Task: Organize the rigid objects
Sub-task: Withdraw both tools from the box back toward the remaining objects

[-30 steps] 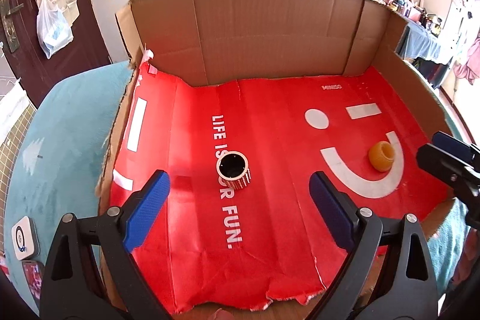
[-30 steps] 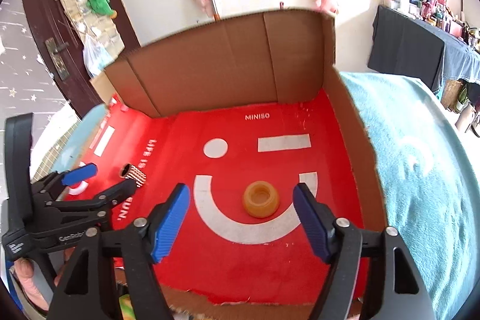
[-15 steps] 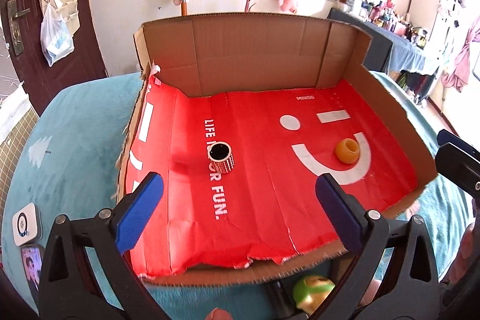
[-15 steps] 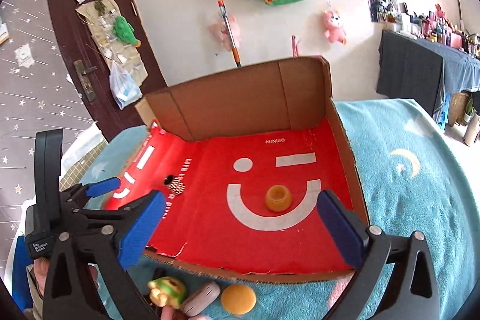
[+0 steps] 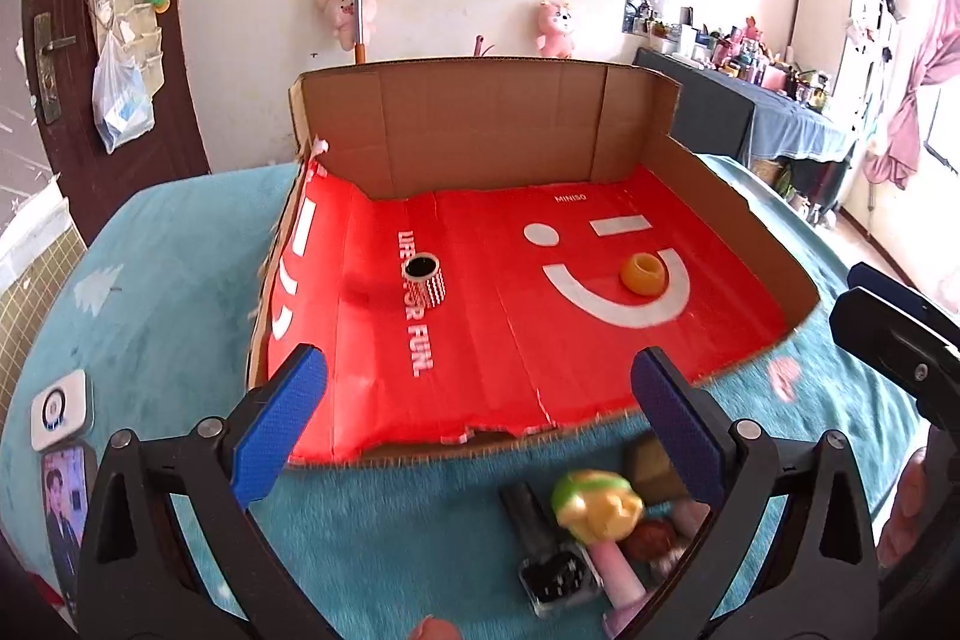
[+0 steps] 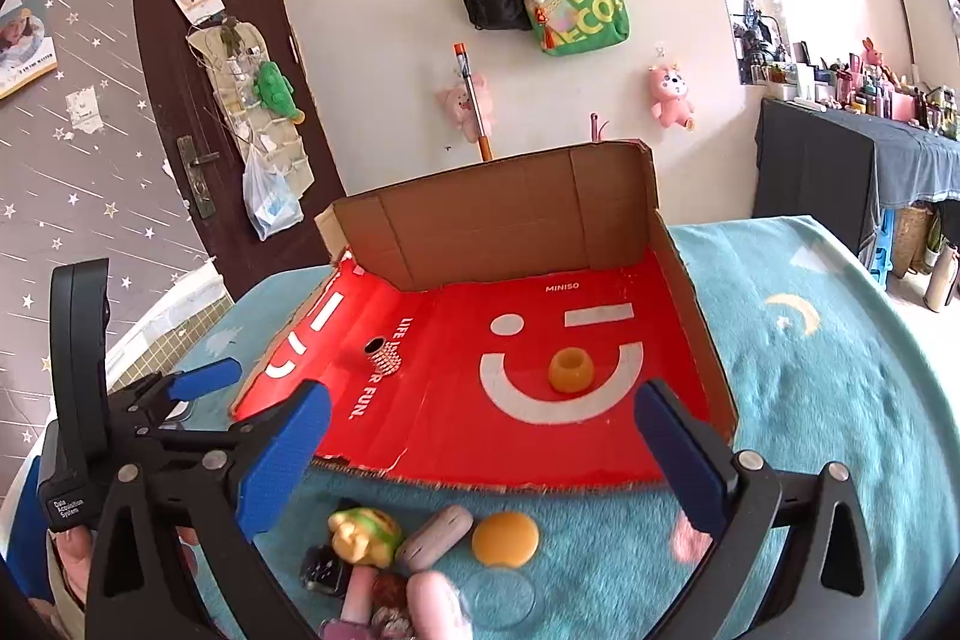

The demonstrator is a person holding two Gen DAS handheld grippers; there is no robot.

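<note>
A cardboard box with a red floor [image 5: 492,352] [image 6: 456,418] lies open on a teal blanket. Inside it stand a checkered black-rimmed cup [image 5: 425,279] [image 6: 384,355] at the left and an orange ring-shaped cup [image 5: 643,273] [image 6: 571,369] at the right. A heap of small objects lies in front of the box: a green-yellow toy [image 5: 594,505] [image 6: 363,535], a grey oblong piece [image 6: 435,529], an orange disc [image 6: 505,538] and a black bottle [image 5: 549,562]. My left gripper [image 5: 474,427] and right gripper [image 6: 480,451] are both open and empty, above the heap.
A white device [image 5: 60,409] and a phone [image 5: 63,496] lie on the blanket at the left. A dark door [image 6: 204,100] and a wall with hanging bags stand behind the box. A cluttered table [image 6: 852,160] is at the right.
Both grippers have pulled back and risen from the box. The heap of small objects in front of the box has come into view. The two cups have not moved.
</note>
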